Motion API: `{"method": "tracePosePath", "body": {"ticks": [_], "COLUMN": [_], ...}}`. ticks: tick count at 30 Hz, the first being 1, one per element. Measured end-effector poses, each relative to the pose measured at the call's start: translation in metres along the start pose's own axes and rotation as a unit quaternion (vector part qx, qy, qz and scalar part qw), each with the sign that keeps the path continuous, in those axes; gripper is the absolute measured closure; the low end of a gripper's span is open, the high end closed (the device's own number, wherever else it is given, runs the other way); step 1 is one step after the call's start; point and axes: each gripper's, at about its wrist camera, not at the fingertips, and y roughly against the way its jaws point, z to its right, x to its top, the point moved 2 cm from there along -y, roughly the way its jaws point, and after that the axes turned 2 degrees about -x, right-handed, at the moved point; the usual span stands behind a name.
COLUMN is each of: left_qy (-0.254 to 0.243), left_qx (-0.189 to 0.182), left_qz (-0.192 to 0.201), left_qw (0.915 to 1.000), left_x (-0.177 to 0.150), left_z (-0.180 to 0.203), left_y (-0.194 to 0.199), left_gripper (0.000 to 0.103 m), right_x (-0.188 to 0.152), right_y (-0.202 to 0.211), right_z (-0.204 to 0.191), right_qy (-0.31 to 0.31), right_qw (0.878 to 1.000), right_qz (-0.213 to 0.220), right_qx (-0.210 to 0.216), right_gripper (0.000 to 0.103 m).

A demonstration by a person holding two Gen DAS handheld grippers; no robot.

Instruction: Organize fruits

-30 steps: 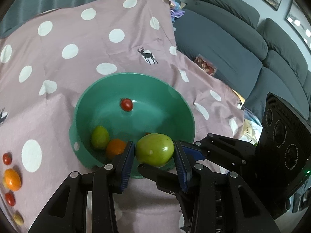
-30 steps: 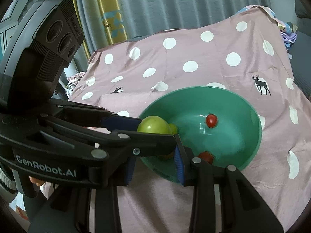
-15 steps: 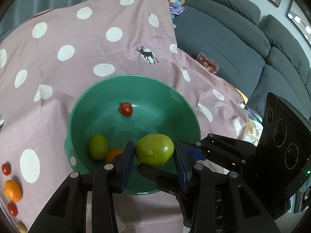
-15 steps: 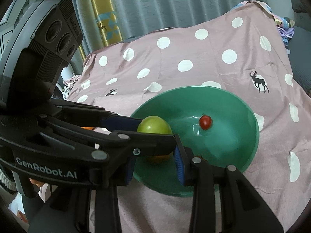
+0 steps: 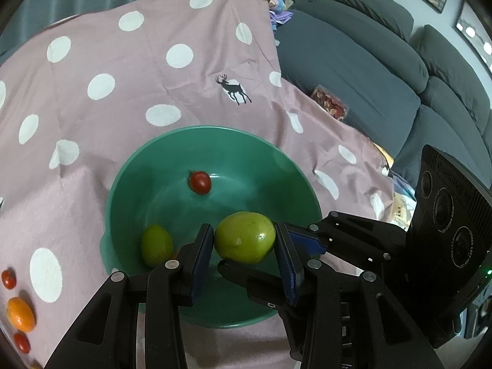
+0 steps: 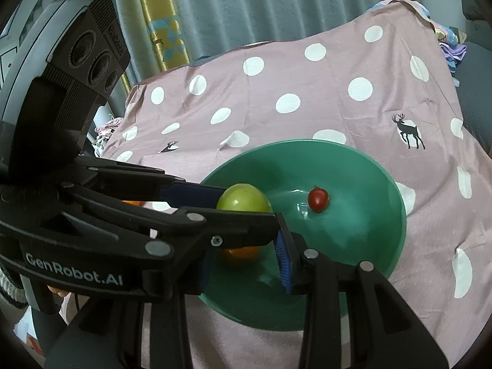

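Observation:
My left gripper (image 5: 243, 240) is shut on a large green fruit (image 5: 244, 236), held above the near side of a green bowl (image 5: 129, 184). Inside the bowl lie a cherry tomato (image 5: 200, 182), a small green fruit (image 5: 156, 249) and an orange fruit (image 6: 240, 252), mostly hidden by fingers. In the right wrist view the left gripper (image 6: 246, 206) reaches in from the left with the green fruit (image 6: 243, 198). My right gripper (image 6: 243, 255) sits just below it over the bowl (image 6: 384, 203), jaws slightly apart and holding nothing.
The bowl stands on a pink polka-dot cloth (image 5: 123, 77). An orange fruit (image 5: 21, 313) and two cherry tomatoes (image 5: 8, 278) lie on the cloth at the far left. A grey sofa (image 5: 353, 61) with a snack bag (image 5: 329, 106) runs along the right; curtains (image 6: 246, 6) hang behind.
My left gripper has carried the green fruit from above the bowl's near rim to further over its inside. The right gripper has hardly moved.

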Motion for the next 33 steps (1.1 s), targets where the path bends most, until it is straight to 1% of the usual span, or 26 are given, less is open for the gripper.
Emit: {"method": "tracePosePath", "body": {"ticks": [8, 33], "left_qy": [0.005, 0.023], "left_qx": [-0.007, -0.030], "left_qz": [-0.004, -0.033], "left_qw": [1.0000, 0.9987], "left_x": [0.006, 0.008], "left_z": [-0.003, -0.012], "left_y": [-0.008, -0.032], "left_gripper": [0.063, 0.063], "right_x": [0.002, 0.001], "right_y": [-0.005, -0.022], "right_z": [0.005, 0.016], "right_qy": [-0.001, -0.008], "right_qw": [1.000, 0.998], "right_qz": [-0.008, -0.058], "right_qx": [-0.003, -0.017], "right_gripper": [0.067, 0.067]}}
